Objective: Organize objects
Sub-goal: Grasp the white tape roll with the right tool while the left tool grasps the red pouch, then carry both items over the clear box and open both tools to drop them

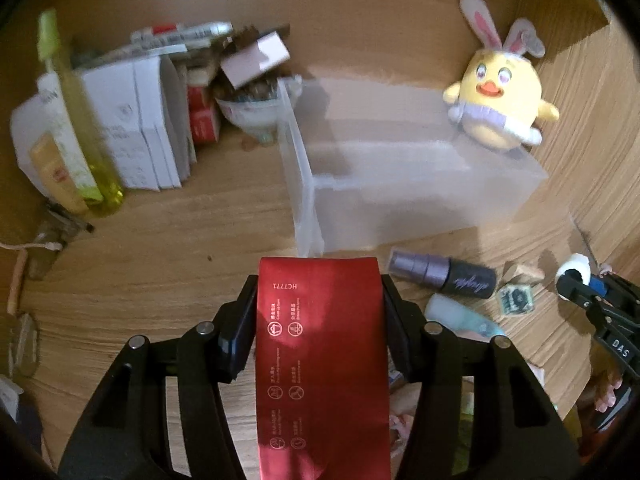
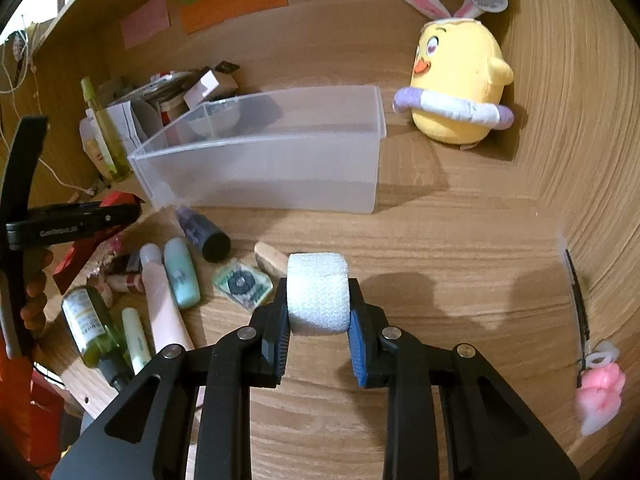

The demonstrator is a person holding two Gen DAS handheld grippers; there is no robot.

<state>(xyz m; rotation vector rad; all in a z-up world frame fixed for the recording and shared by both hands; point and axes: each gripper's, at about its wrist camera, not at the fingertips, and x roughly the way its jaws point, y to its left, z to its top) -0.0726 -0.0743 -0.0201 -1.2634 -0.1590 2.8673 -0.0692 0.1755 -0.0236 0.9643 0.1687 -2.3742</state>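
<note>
Left tool clamped on red packet, held short of clear bin. Right tool pinches white gauze roll above worktop. Bin looks empty; carry each over the rim, release low, 1 at a time.

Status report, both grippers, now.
Left gripper shut on red packet. Right gripper shut on white gauze roll. Clear bin ahead, open top, unobstructed.
</note>
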